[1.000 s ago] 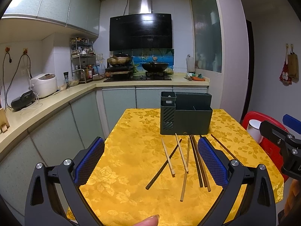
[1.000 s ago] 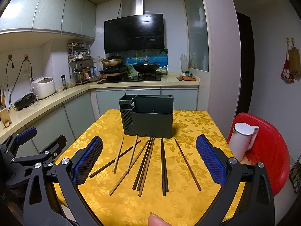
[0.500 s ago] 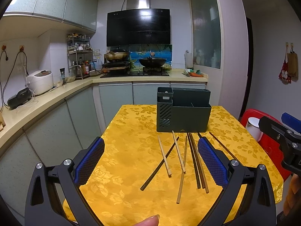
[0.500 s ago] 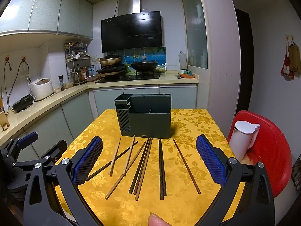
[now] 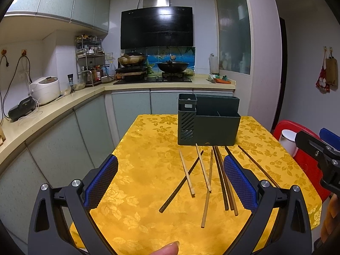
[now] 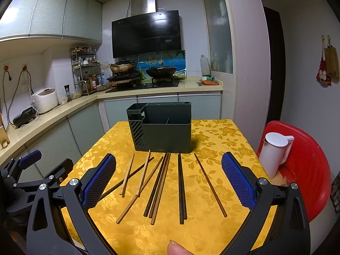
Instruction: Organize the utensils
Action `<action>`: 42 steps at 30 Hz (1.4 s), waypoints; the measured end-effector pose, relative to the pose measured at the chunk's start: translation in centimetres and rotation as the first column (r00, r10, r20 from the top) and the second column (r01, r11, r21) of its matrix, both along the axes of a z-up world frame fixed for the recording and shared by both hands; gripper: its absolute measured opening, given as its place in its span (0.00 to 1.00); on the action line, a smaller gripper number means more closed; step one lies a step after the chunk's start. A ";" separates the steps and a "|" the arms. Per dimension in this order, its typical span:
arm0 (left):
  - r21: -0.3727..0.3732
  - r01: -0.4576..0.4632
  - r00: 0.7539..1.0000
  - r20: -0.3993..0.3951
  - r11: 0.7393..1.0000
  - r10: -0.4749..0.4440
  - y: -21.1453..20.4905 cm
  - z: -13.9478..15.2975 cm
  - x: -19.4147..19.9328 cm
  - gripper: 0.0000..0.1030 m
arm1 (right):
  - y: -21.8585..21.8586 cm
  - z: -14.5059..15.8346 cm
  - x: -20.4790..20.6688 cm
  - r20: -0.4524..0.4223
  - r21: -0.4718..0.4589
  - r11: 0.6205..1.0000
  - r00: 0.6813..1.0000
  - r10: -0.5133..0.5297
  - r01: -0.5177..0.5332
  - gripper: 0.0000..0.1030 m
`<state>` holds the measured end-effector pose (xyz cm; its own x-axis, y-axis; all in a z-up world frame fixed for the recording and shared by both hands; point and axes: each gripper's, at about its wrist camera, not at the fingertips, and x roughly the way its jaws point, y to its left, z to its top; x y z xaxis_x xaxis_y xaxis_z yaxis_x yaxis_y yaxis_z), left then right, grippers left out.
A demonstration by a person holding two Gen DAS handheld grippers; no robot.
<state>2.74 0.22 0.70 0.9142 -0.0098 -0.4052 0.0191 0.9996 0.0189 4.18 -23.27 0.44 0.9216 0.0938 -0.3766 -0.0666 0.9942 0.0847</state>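
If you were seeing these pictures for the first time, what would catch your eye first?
The bright yellow floral tablecloth stands out first, with loose chopsticks fanned across it. Just behind them stands a dark green utensil holder, its compartments looking empty. Both the right hand-held gripper and the left hand-held gripper are open, holding nothing, and a red chair with a white jug sits right of the table.

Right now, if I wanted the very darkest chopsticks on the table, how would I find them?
Start at the dark green utensil box standing on the yellow tablecloth. In front of it lie loose chopsticks; look just right of the middle. The darkest pair lies side by side, touching, pointing straight at the box, nearly black, while the neighbours are lighter brown or tan, and farther right lies a single brown stick.
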 end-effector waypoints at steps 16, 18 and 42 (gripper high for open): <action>0.004 -0.001 1.000 -0.017 1.000 0.001 0.4 -0.9 0.0 0.93 | -0.2 -0.8 0.4 -0.025 -0.001 1.000 1.000 -0.006 0.006 0.94; 0.007 -0.003 1.000 -0.021 1.000 0.003 0.4 -1.1 0.2 0.93 | -0.3 -0.9 0.5 -0.028 -0.004 1.000 1.000 -0.011 0.011 0.94; 0.077 0.103 0.952 -0.298 0.992 -0.075 2.2 -12.0 6.8 0.93 | -5.1 -10.0 3.8 -0.218 -0.119 0.992 0.976 0.002 -0.029 0.94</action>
<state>9.51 2.45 -11.27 0.7515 -0.0362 -0.6587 0.1261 0.9880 0.0895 8.01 -28.41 -9.53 0.8151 0.0488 -0.5772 -0.0750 0.9969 -0.0217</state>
